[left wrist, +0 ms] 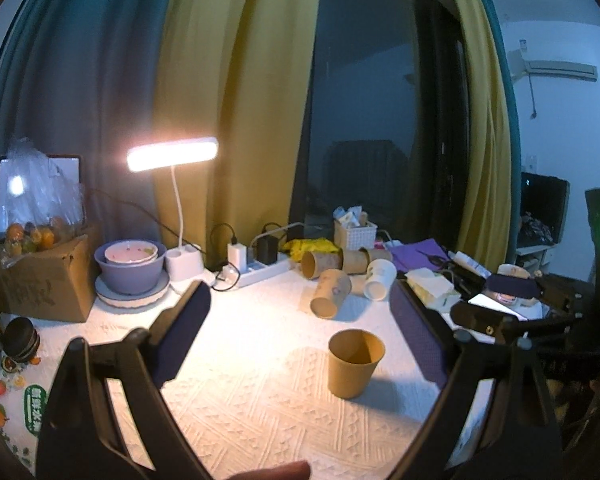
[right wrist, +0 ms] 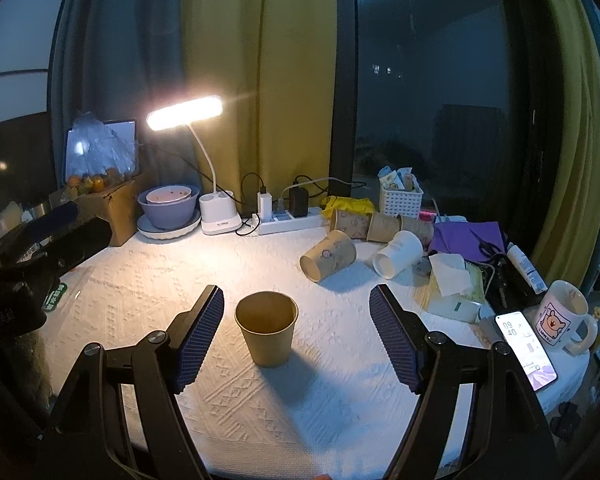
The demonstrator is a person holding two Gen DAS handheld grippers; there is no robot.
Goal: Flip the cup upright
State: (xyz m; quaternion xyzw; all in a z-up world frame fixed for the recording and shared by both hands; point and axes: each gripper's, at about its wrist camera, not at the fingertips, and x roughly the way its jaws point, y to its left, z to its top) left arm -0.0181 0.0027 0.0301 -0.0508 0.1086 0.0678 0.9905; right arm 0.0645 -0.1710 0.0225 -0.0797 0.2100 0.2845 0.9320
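A plain brown paper cup (right wrist: 267, 327) stands upright, mouth up, on the white textured tablecloth (right wrist: 140, 280). It also shows in the left wrist view (left wrist: 354, 362). My right gripper (right wrist: 296, 294) is open, its blue pads either side of the cup, not touching it. My left gripper (left wrist: 300, 292) is open and empty, the cup standing between and slightly right of its fingers. The left gripper's body shows at the left edge of the right wrist view (right wrist: 52, 236).
Several paper cups (right wrist: 328, 255) and a white cup (right wrist: 398, 254) lie on their sides at the back. A lit desk lamp (right wrist: 186, 112), power strip (right wrist: 290, 220), bowls (right wrist: 169, 206), cardboard box (right wrist: 118, 208), tissue pack (right wrist: 454, 284), phone (right wrist: 526, 350) and mug (right wrist: 562, 318) ring the table.
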